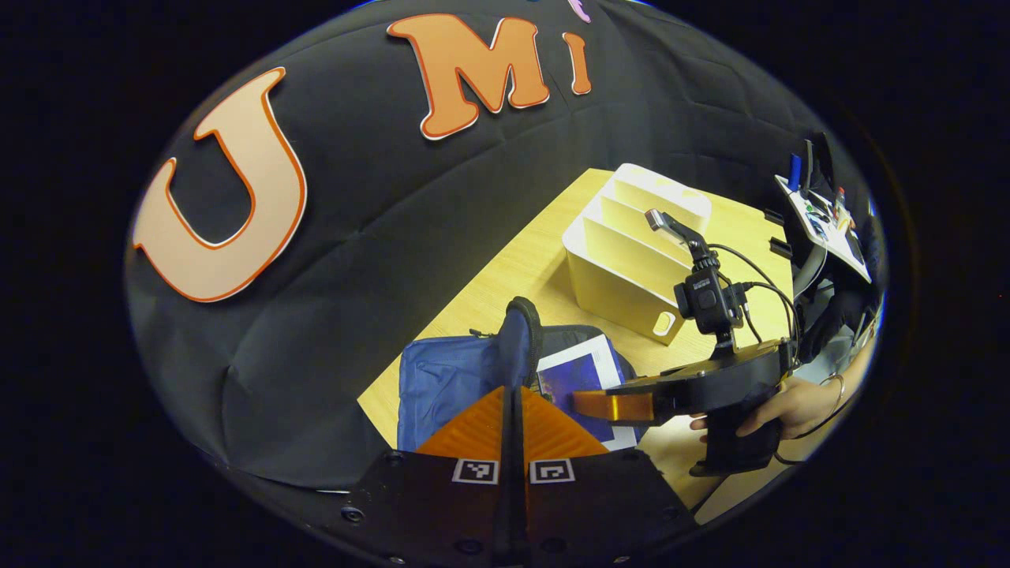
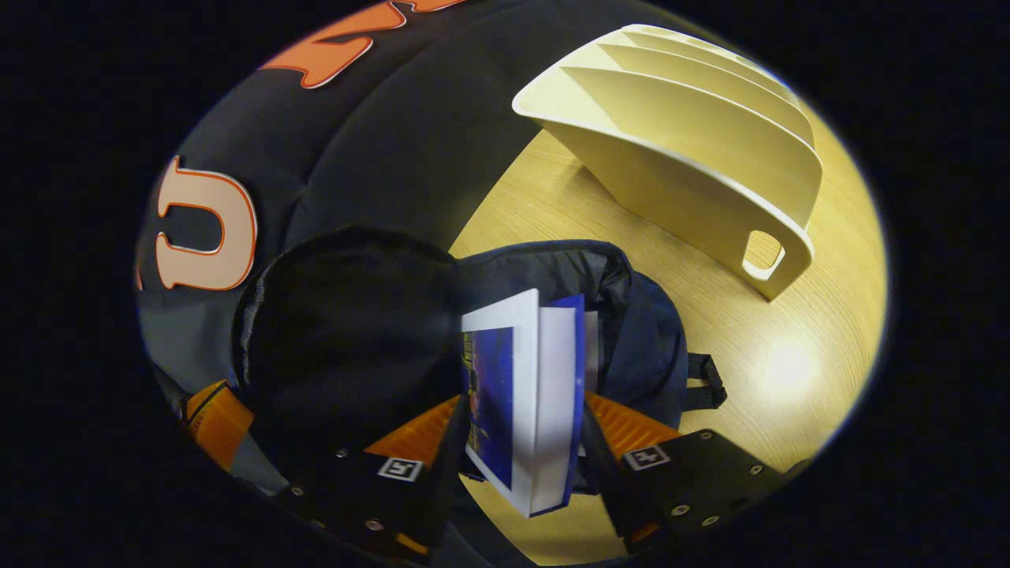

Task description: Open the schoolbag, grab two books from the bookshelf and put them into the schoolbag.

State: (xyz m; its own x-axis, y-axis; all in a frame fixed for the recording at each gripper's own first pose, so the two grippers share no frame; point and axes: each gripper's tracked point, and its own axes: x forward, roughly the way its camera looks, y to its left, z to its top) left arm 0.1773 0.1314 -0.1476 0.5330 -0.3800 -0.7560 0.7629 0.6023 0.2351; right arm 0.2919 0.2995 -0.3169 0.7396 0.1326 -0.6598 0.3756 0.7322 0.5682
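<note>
Left gripper (image 1: 513, 394) pinched on the raised flap (image 1: 517, 347) of the blue schoolbag (image 1: 442, 386), fingers drawn together with the flap's edge standing up between them. Right gripper (image 2: 521, 430) clamped on two books (image 2: 525, 394), one finger on each side of the pair, spines pointing back toward the camera and far ends reaching into the bag's open mouth. In the left gripper view, right gripper (image 1: 588, 404) coming in from the right with a hand (image 1: 789, 406) around its grip, its finger lying over the blue-and-white cover (image 1: 584, 379) inside the opening. Schoolbag flat on the wooden table (image 1: 505, 276), near the black wall. Cream bookshelf (image 2: 694, 158) standing behind the bag on the same table, well apart from both sets of jaws, its slots bare as far as can be seen.
</note>
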